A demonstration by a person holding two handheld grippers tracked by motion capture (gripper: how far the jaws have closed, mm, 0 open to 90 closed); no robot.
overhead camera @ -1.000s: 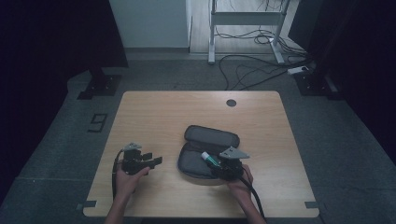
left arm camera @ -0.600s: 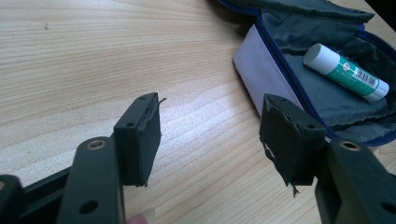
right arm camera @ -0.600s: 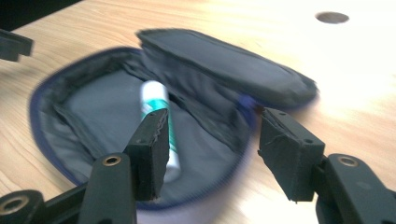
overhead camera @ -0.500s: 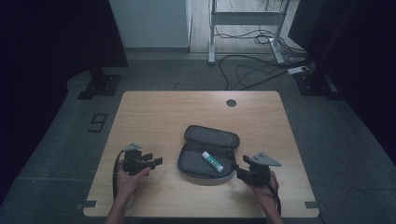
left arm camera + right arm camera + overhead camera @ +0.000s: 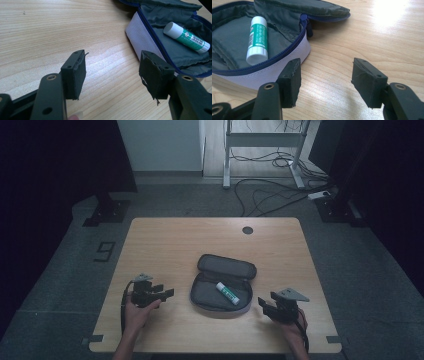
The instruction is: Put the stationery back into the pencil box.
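Open pencil case (image 5: 222,287) lies between two spread tools on the table (image 5: 175,240)
Glue stick (image 5: 228,293) rests inside; left tool (image 5: 162,293) and right tool (image 5: 265,304), jaws just widened, both empty, flank the case with bare wood around, near the front edge

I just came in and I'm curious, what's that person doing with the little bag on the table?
A person holds a gripper in each hand at a wooden table. An open pencil case lies between them with a green and white glue stick inside. The right gripper has just been opening its jaws, with nothing between them, beside the case. The left gripper waits open on the other side.
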